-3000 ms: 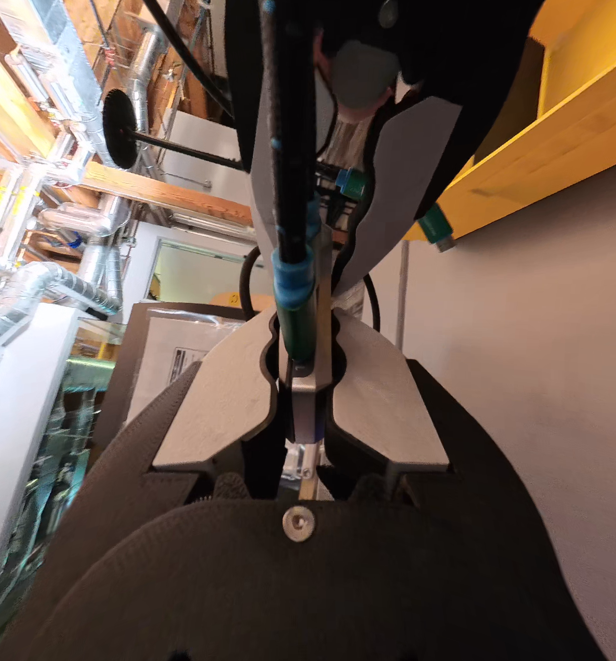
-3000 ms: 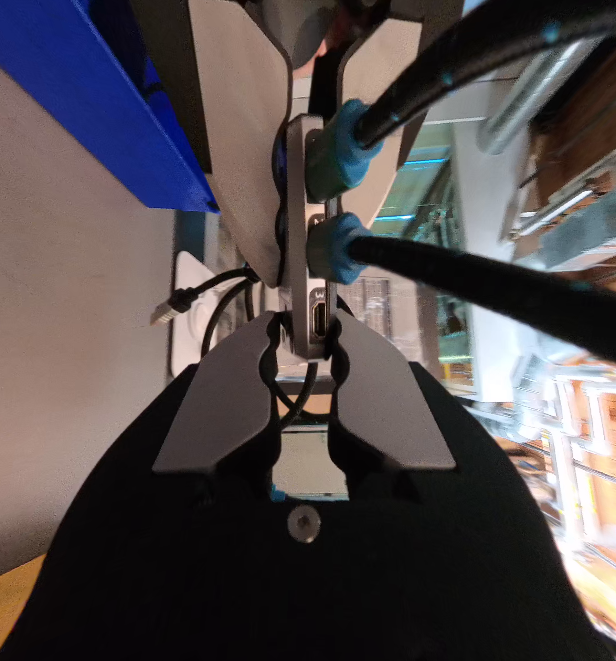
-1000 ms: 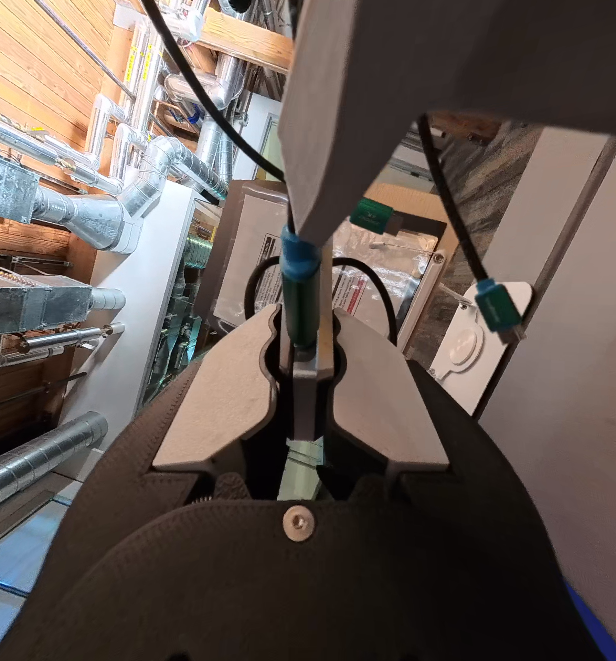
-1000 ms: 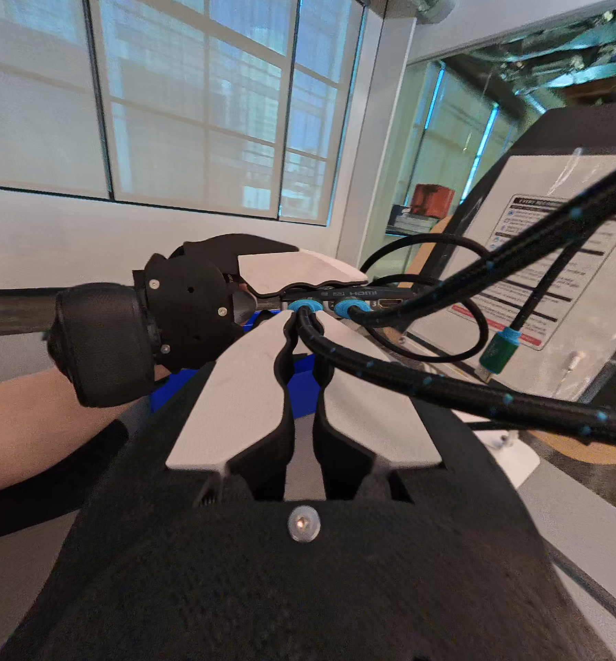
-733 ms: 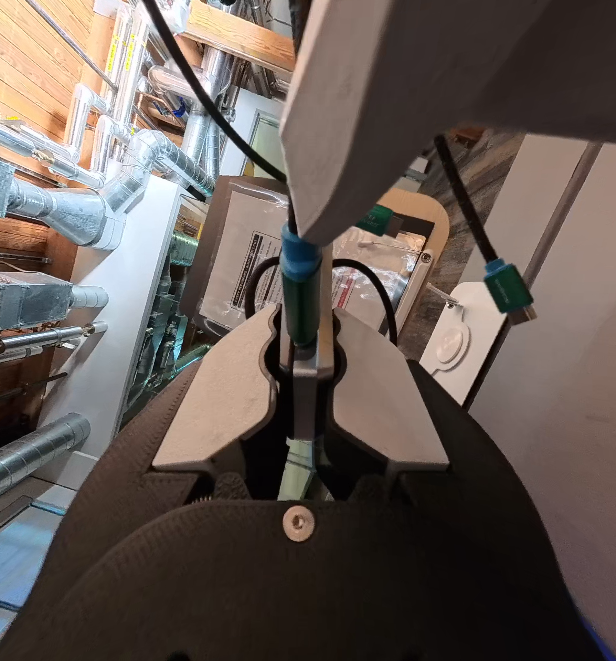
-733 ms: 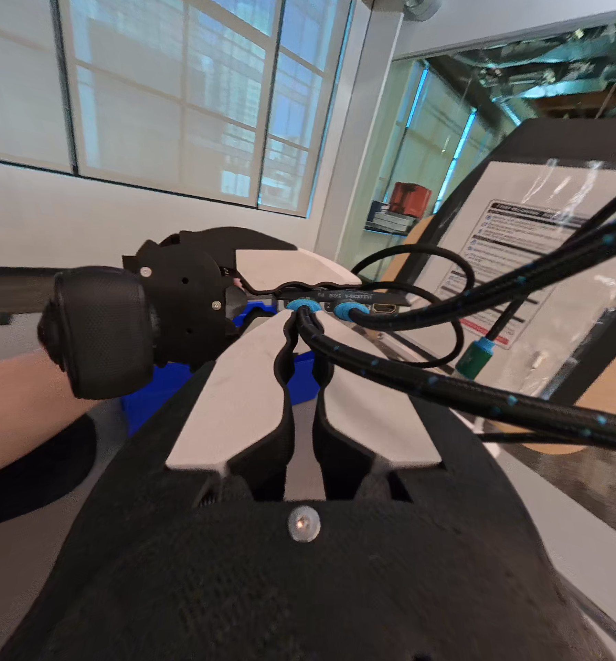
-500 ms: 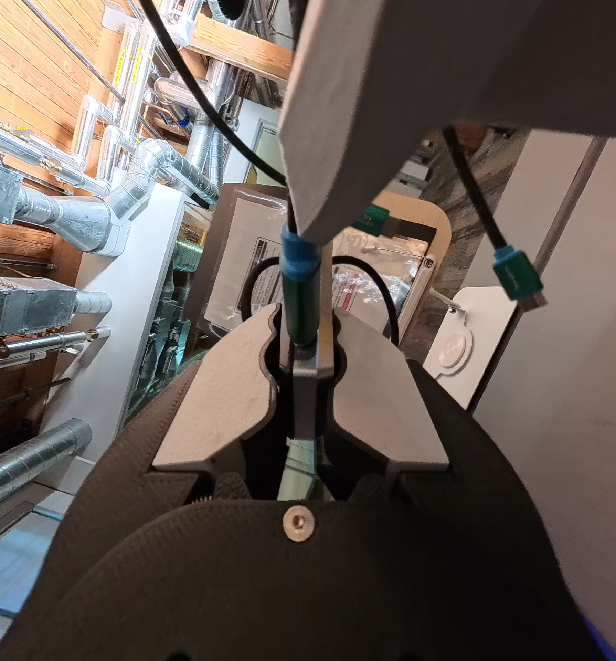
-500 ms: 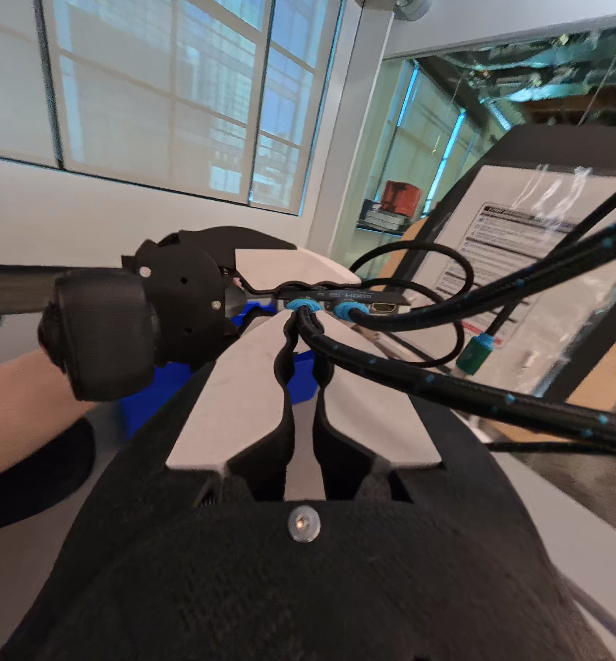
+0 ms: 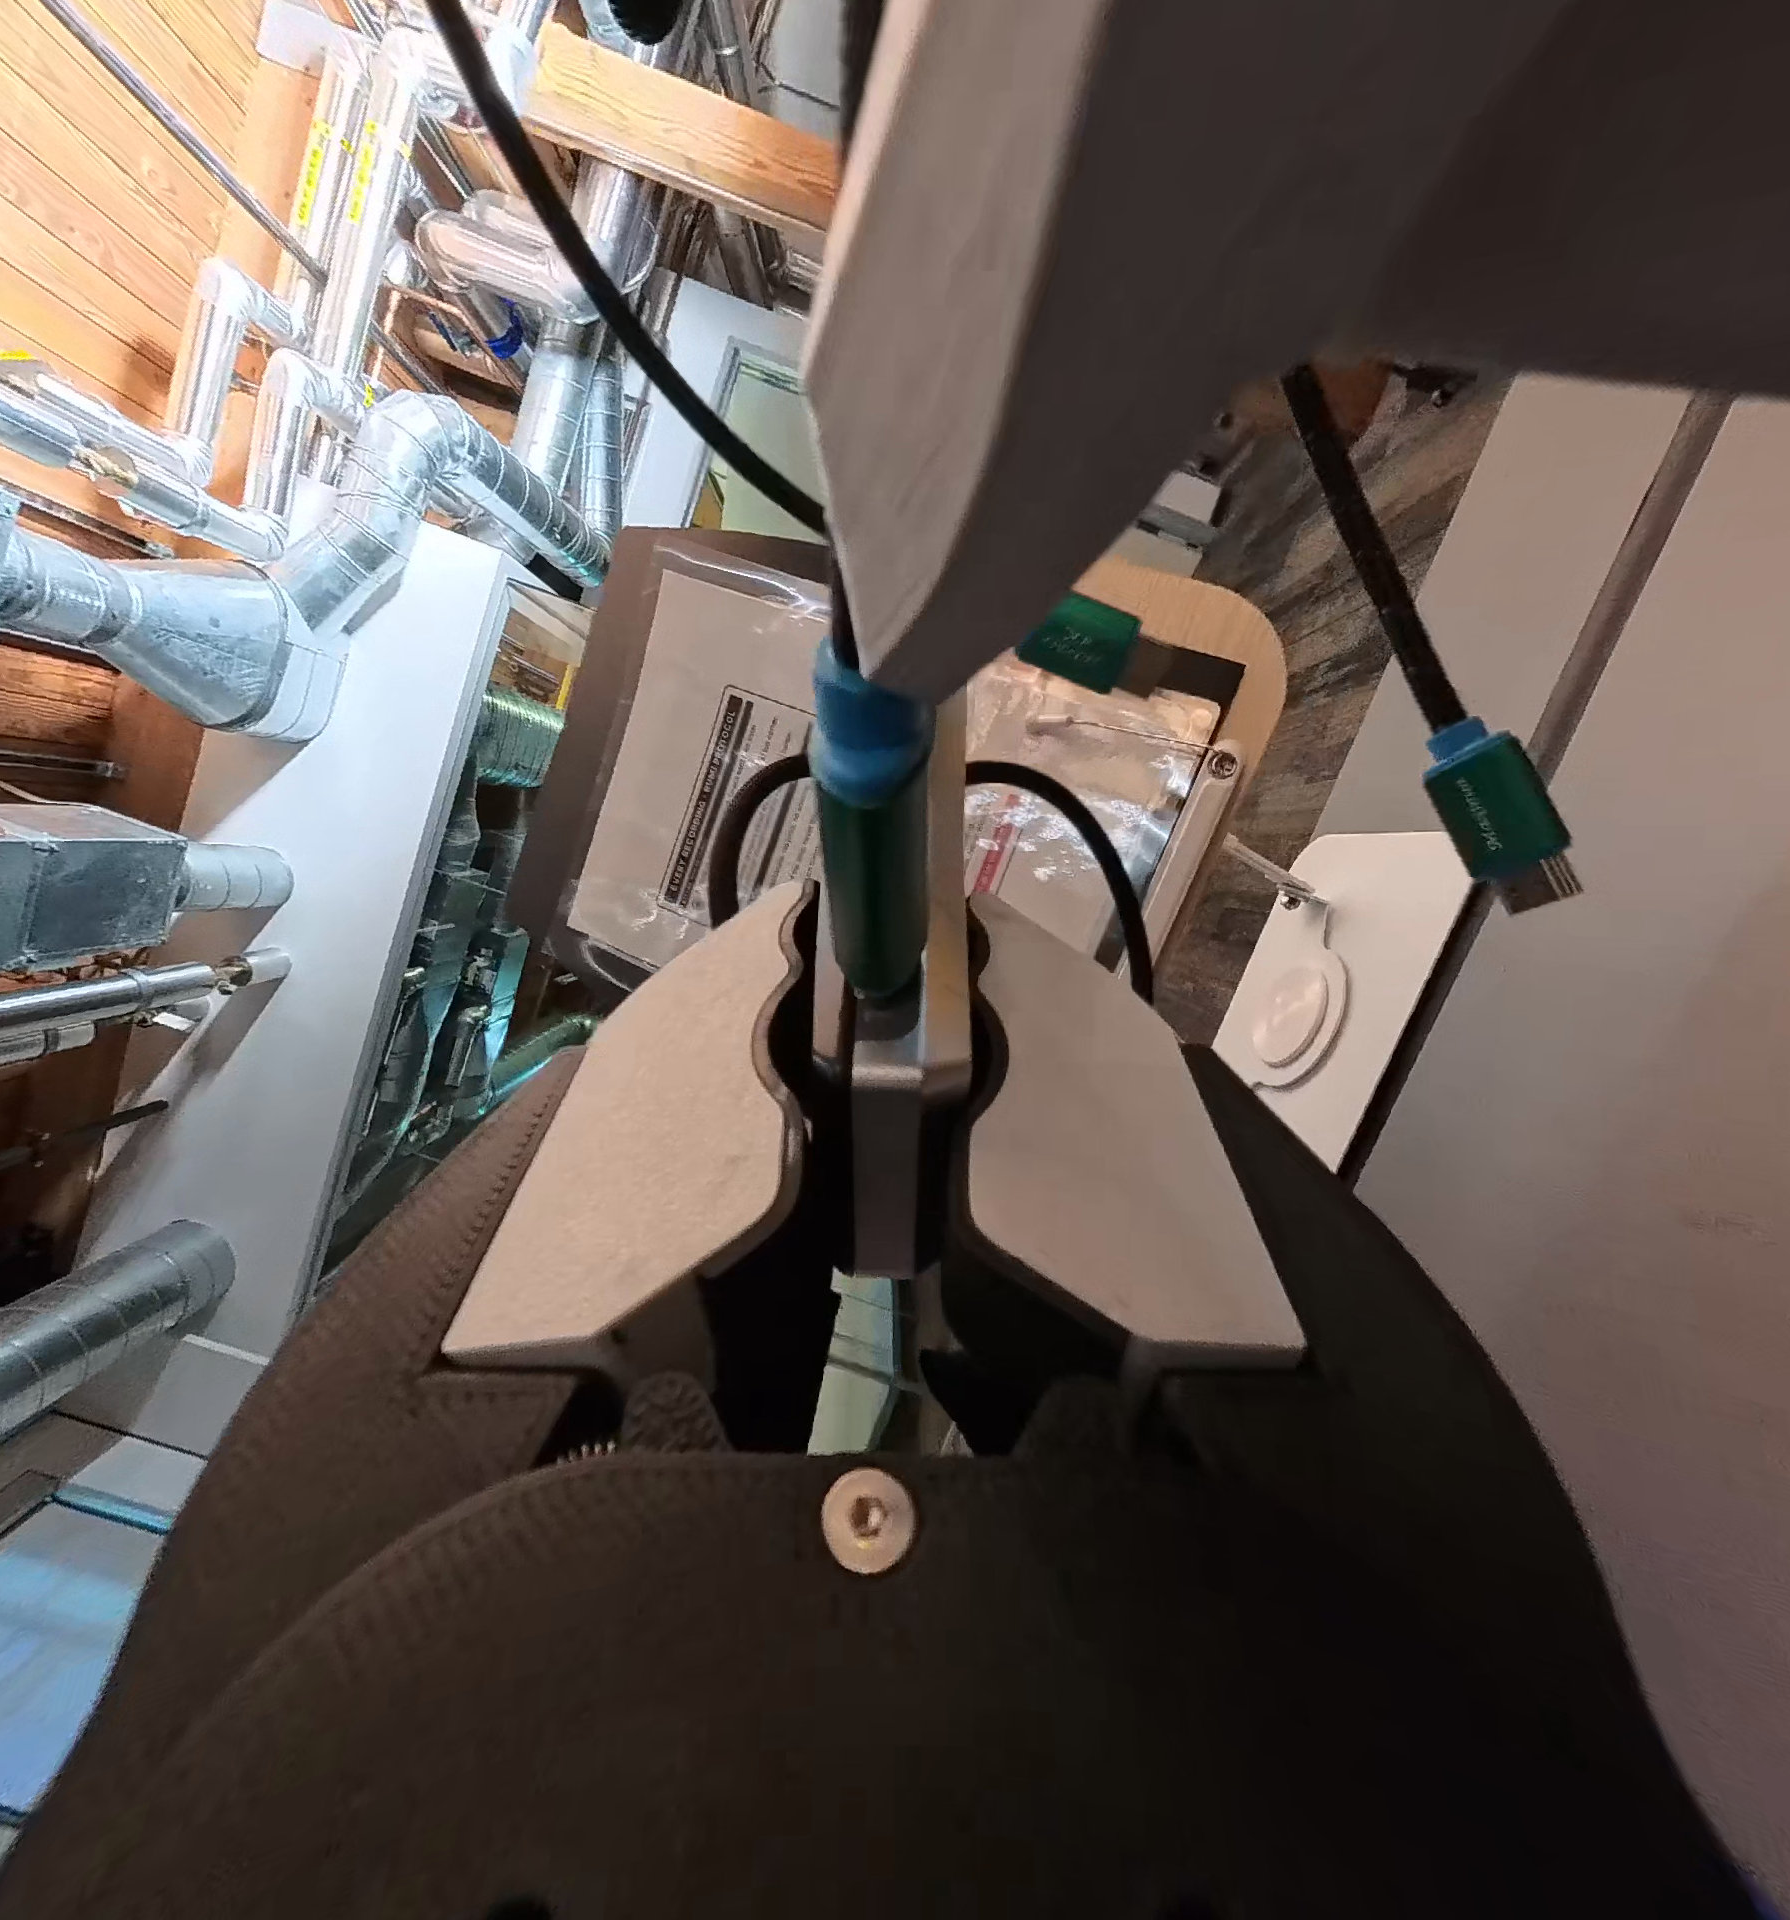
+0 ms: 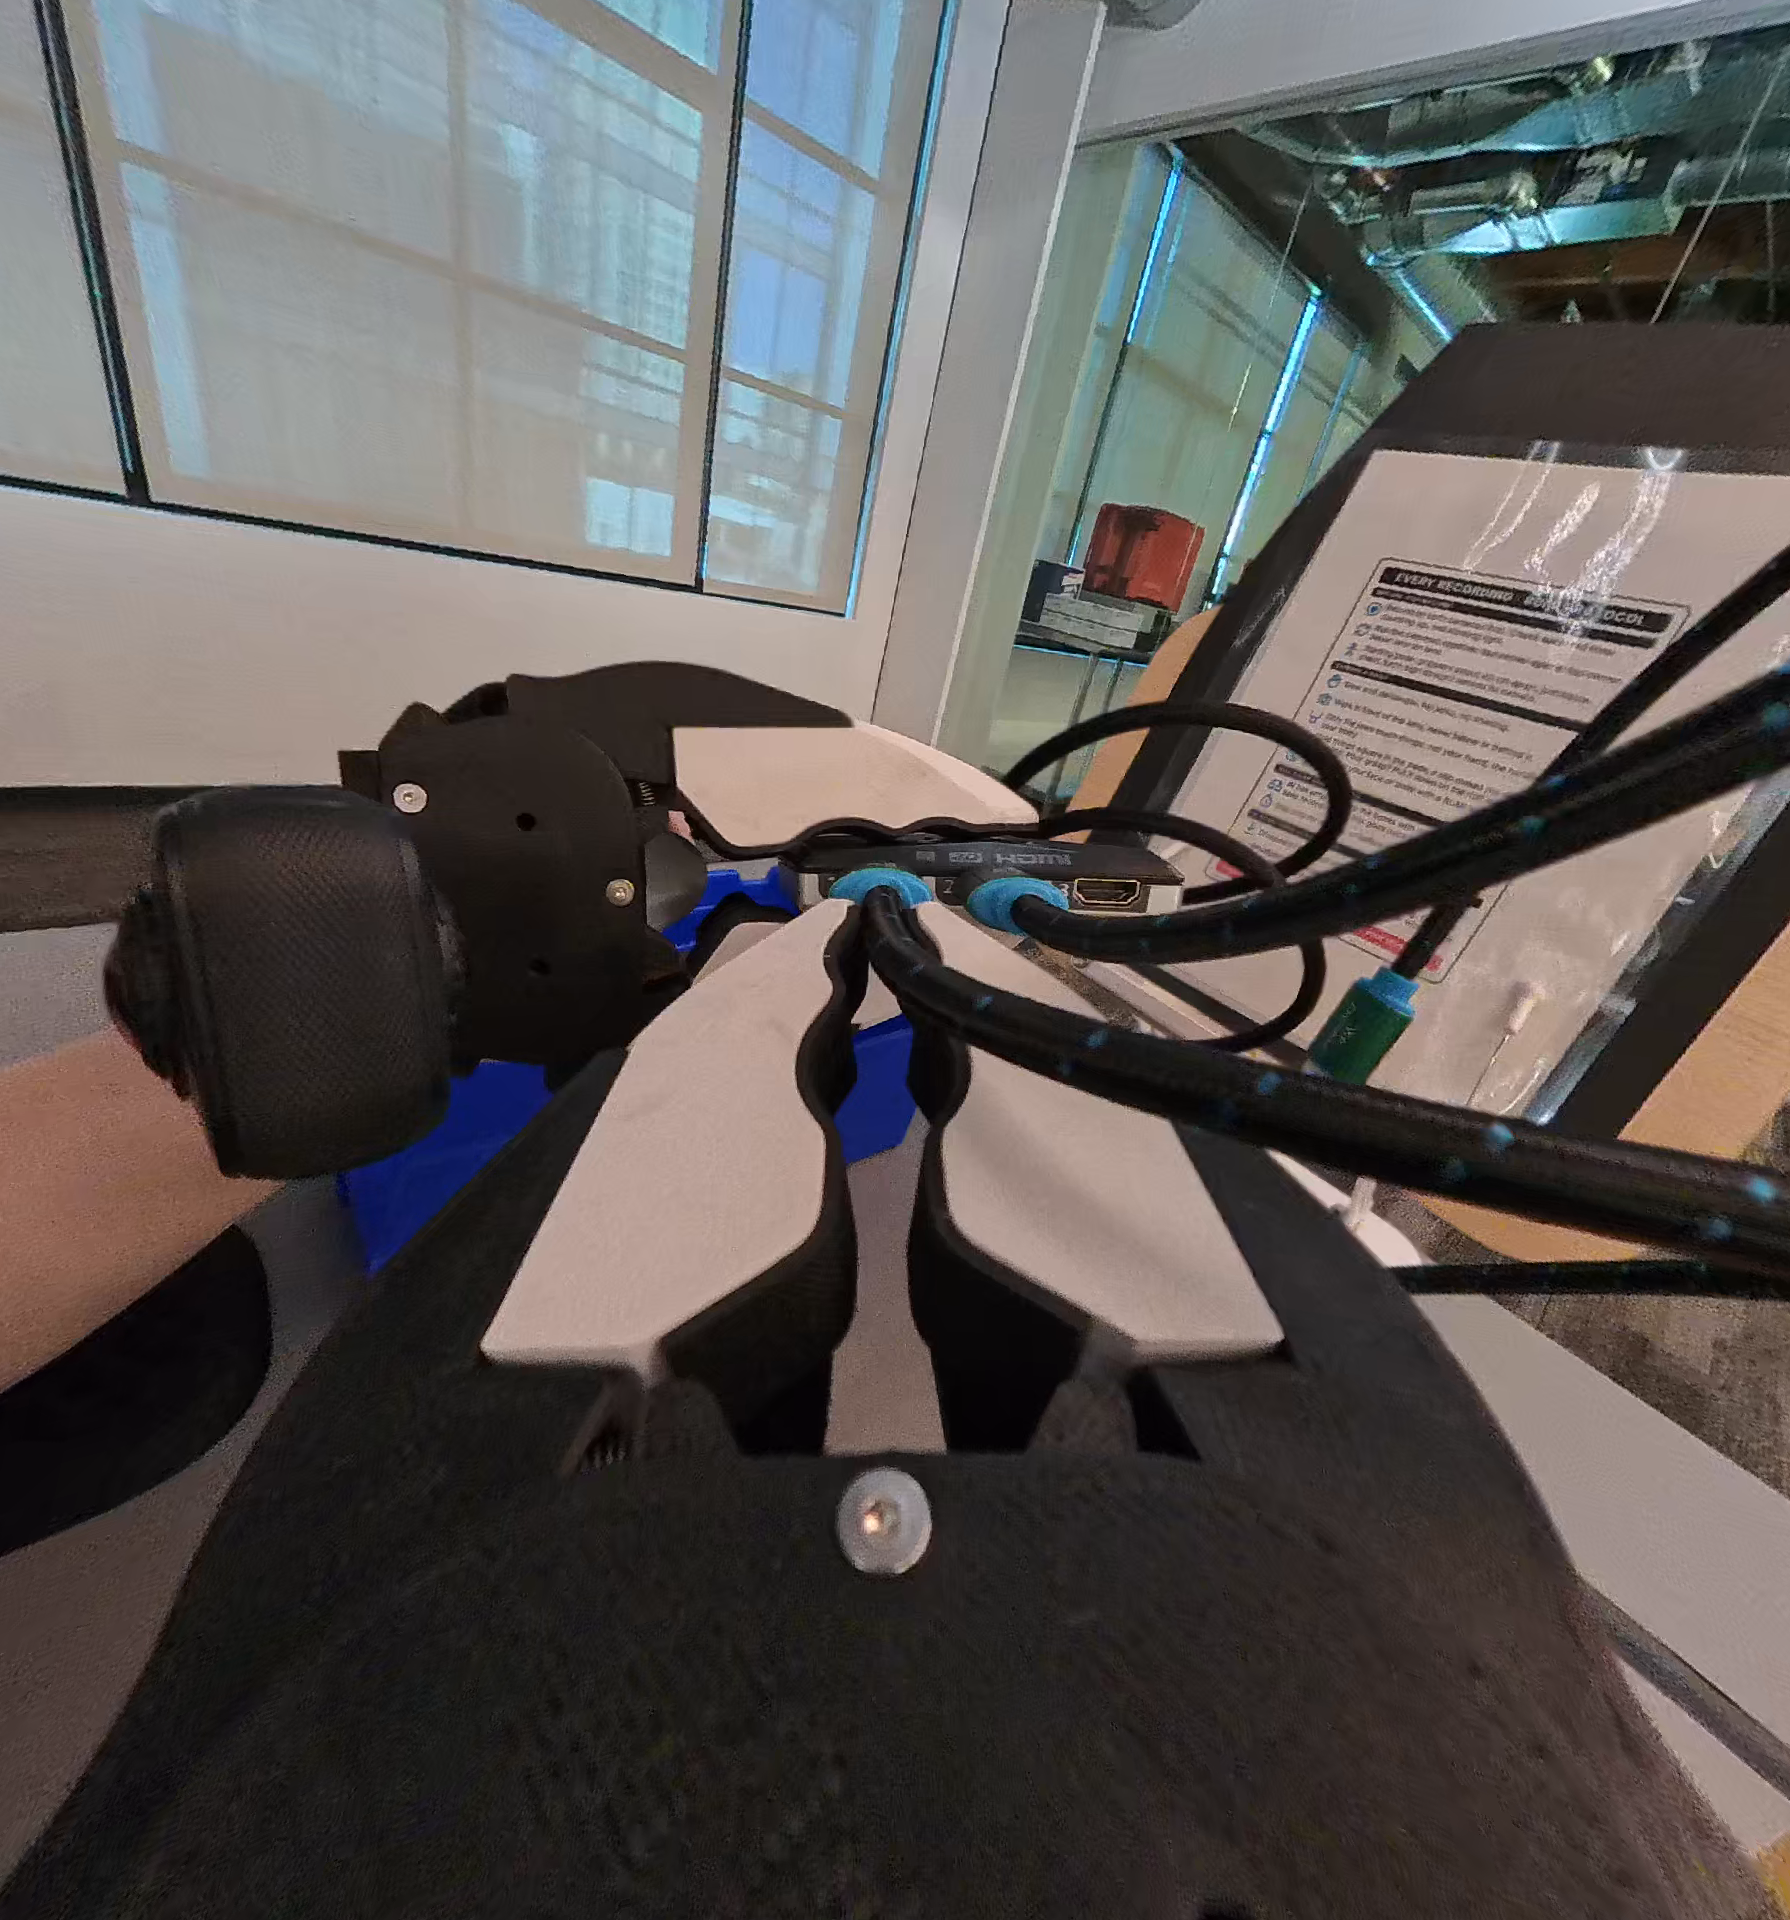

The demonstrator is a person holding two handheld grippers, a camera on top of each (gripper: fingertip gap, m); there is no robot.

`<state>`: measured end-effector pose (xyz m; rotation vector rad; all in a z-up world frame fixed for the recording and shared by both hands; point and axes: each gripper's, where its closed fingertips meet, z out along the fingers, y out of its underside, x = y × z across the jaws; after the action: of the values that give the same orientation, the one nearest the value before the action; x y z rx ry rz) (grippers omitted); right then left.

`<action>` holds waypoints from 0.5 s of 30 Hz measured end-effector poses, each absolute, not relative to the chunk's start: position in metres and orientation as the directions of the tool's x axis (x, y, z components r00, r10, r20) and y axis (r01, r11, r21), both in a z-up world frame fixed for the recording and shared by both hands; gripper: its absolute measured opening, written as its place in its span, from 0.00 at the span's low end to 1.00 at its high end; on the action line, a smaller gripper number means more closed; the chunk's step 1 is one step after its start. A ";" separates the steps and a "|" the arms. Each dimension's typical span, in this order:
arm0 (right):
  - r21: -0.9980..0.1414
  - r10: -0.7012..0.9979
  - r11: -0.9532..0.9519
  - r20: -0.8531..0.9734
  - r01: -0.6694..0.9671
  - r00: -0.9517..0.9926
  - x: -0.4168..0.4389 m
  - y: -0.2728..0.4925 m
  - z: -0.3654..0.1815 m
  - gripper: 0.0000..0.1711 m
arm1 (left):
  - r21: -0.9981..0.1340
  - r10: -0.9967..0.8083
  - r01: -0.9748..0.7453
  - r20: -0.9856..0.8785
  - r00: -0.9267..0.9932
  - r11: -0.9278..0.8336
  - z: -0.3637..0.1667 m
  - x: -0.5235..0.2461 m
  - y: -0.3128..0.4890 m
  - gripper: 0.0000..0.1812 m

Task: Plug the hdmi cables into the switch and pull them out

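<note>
1. Left gripper (image 9: pixel 886 997): jaws narrow, clamped on the end of the grey switch (image 9: pixel 886 1153). The switch is held off the table, edge-on to this camera.
2. Right gripper (image 10: pixel 883 940): jaws nearly together around the braided cable (image 10: pixel 1286 1091), right at the blue collar of the first plug (image 10: pixel 863 890). It looks closed on the cable just behind the plug, though the contact itself is hidden by the fingers.
3. Switch face in the right wrist view: first plug and second plug (image 10: pixel 1005 899) both seated, third port (image 10: pixel 1107 891) empty. A loose green plug (image 10: pixel 1356 1023) dangles beyond; the left wrist view shows one hanging as well (image 9: pixel 1490 805).
4. Further off: a blue bin (image 10: pixel 423 1153) under the left gripper, a clear-covered sheet on a black stand (image 10: pixel 1473 727), windows behind.
5. Step in hand, my judgement: pulling the first plug out. Do it well by pulling straight back along the port, not sideways. Grip the collar rather than the cord. The left gripper must hold the switch firm so that it does not twist.
6. Against three seconds ago: the right gripper then clamped the switch itself, at the third port; now it has moved onto the first cable. Over the last second both grips are unchanged; the dangling plugs have swung.
</note>
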<state>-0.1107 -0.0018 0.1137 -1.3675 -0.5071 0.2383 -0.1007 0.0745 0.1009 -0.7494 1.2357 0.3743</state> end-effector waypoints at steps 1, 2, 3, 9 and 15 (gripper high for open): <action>-0.972 0.460 0.199 0.208 0.128 0.863 -0.111 -0.002 0.114 0.04 | -0.309 -0.132 -0.628 -0.941 0.313 0.715 0.102 -0.101 0.074 0.13; -0.977 0.488 0.188 0.179 0.098 0.854 -0.111 -0.003 0.116 0.04 | -0.306 -0.126 -0.626 -0.941 0.314 0.717 0.103 -0.101 0.073 0.13; -0.984 0.524 0.171 0.138 0.055 0.840 -0.110 -0.004 0.117 0.04 | -0.299 -0.117 -0.629 -0.942 0.314 0.718 0.104 -0.101 0.072 0.13; -0.995 0.618 0.095 0.048 -0.014 0.785 -0.105 -0.003 0.114 0.04 | -0.283 -0.117 -0.640 -0.950 0.289 0.715 0.100 -0.098 0.071 0.13; -0.982 0.450 0.155 0.170 0.111 0.877 -0.107 0.000 0.111 0.04 | -0.324 -0.172 -0.634 -0.941 0.291 0.702 0.094 -0.097 0.076 0.13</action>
<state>-0.1067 0.0001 0.1110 -1.4093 -0.4830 0.2570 -0.0968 0.0759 0.0943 -0.7756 1.2660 0.3531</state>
